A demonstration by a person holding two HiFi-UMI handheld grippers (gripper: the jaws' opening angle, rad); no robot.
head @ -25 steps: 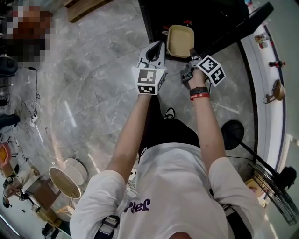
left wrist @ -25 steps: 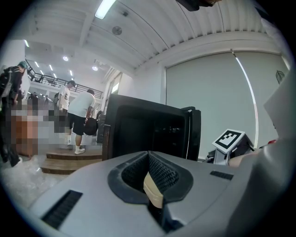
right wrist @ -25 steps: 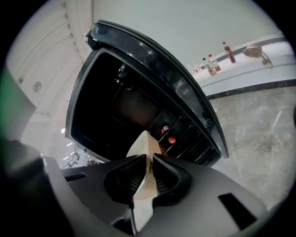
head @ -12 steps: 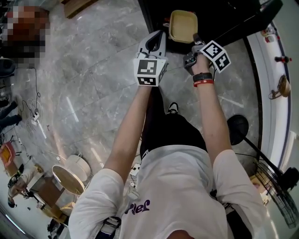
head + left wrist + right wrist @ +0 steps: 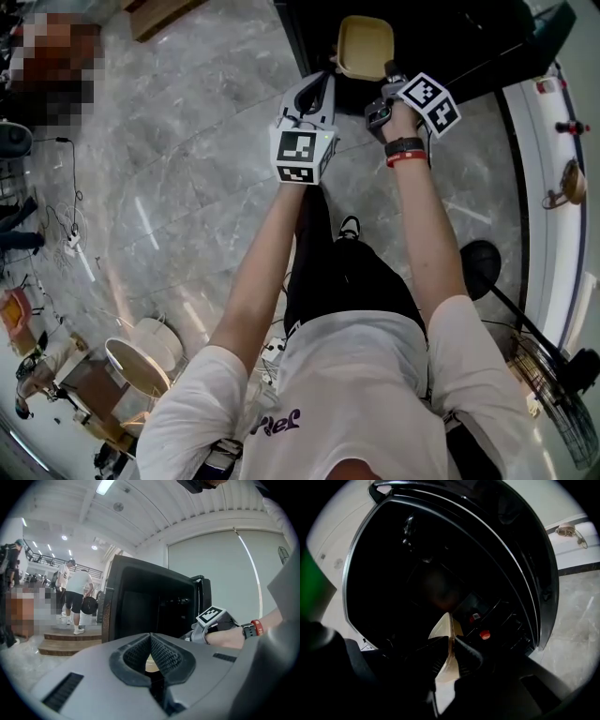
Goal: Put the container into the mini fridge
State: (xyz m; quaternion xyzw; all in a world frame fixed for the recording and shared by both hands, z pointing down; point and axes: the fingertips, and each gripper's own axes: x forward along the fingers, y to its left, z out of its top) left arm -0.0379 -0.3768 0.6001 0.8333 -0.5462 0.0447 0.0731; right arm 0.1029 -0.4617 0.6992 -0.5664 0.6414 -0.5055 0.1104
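A beige rectangular container (image 5: 364,47) hangs at the mouth of the black mini fridge (image 5: 441,33), whose door (image 5: 525,37) stands open to the right. My left gripper (image 5: 328,77) is shut on the container's left rim; the left gripper view shows a beige sliver of the container (image 5: 151,663) between the closed pads of that gripper (image 5: 151,656). My right gripper (image 5: 387,71) is shut on the right rim. In the right gripper view that gripper (image 5: 449,651) pinches the container (image 5: 445,627), seen edge on, in front of the dark fridge interior (image 5: 426,573).
Red-capped bottles (image 5: 484,634) sit in the door shelf (image 5: 506,620). A white counter (image 5: 553,187) runs along the right, with a black round base (image 5: 469,267) and a fan (image 5: 553,375) below it. A round stool (image 5: 131,361) is at lower left. People (image 5: 77,595) stand far off.
Both grippers have carried the container up and forward, from in front of the fridge into its dark opening. Both grips are unchanged.
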